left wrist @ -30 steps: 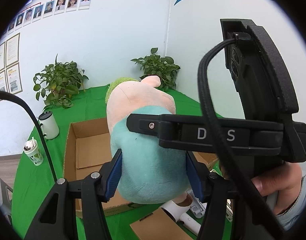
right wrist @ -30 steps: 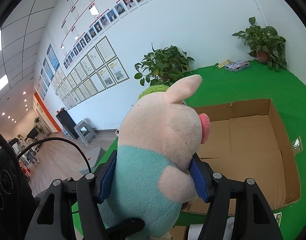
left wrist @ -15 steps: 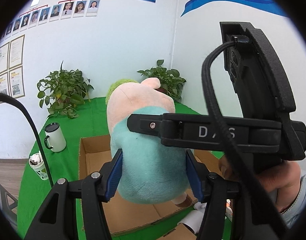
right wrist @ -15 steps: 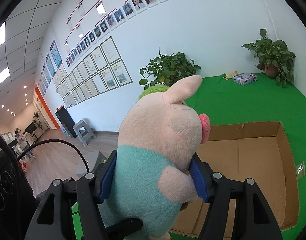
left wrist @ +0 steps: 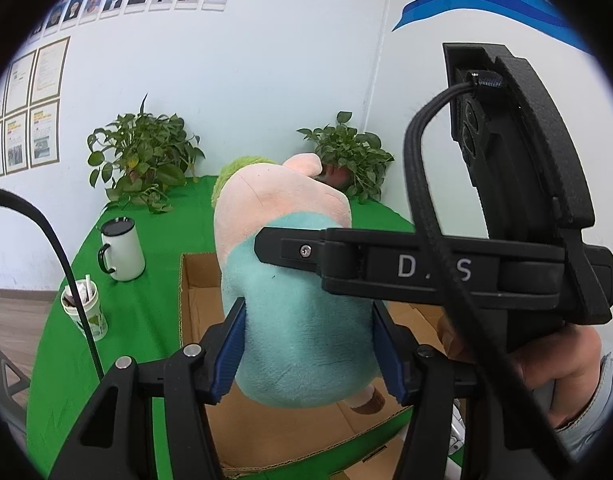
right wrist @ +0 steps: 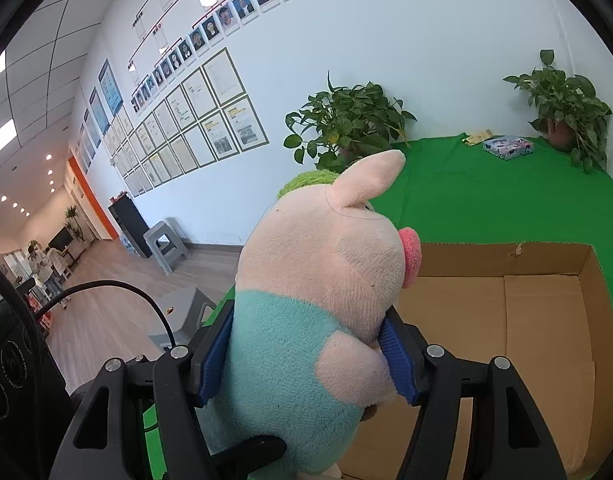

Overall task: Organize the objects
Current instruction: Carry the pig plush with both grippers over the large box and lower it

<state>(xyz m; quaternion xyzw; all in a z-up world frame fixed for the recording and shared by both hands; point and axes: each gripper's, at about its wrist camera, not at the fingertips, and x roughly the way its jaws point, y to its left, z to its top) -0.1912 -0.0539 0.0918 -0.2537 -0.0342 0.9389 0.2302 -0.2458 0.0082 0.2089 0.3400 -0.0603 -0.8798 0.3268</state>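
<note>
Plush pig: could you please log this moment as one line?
left gripper: shut on pink-and-teal plush pig | right gripper: shut on pig | above open cardboard box

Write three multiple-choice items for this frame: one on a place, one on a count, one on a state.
1. Where does the white mug stand?
A. inside the cardboard box
B. on the green cloth beside the box
C. on the floor

2. How many potted plants stand on the table?
A. one
B. two
C. four

3. How is the plush pig held?
A. lying loose in the box
B. by one claw only
C. clamped by both claws

Key: 1 B, the mug sits on the green cloth left of the cardboard box. 2 B, potted plants. 3 C, the left claw and right claw both squeeze its teal body.
</note>
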